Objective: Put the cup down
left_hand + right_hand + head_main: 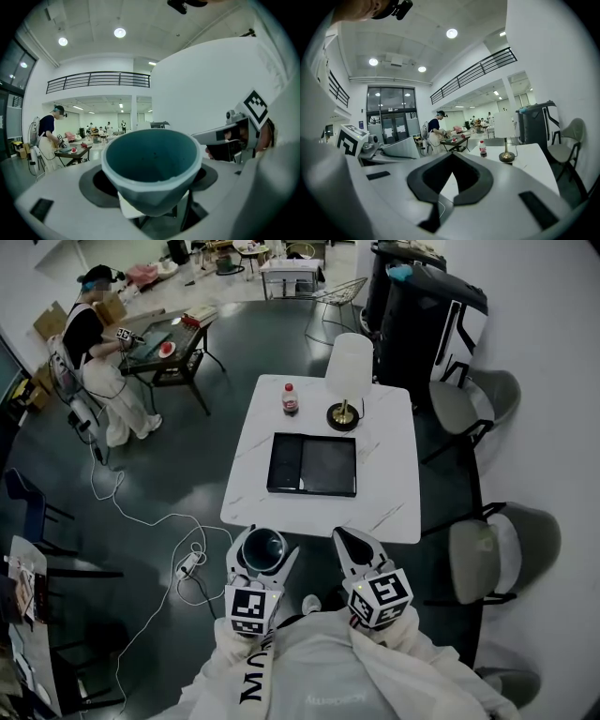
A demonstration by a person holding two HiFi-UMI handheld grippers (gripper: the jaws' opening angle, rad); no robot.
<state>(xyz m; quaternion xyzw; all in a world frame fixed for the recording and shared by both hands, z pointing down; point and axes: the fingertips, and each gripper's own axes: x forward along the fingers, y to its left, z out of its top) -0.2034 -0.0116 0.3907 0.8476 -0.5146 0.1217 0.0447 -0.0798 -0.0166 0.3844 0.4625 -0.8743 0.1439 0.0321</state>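
A teal cup [263, 548] sits between the jaws of my left gripper [262, 559], which is shut on it. It hangs in the air just short of the near edge of the white marble table [394, 488], above the dark floor. The left gripper view is filled by the cup [151, 161], upright with its mouth open and nothing inside. My right gripper [345, 540] hovers beside it at the table's near edge, shut and holding nothing. In the right gripper view its jaws [451, 161] meet at their tips.
On the table lie a black tray [312, 465], a white-shaded lamp [347, 376] and a red-capped bottle [291, 399]. Grey chairs [497, 554] stand to the right. Cables [178, 549] trail over the floor at left. A person [94, 343] works at a far table.
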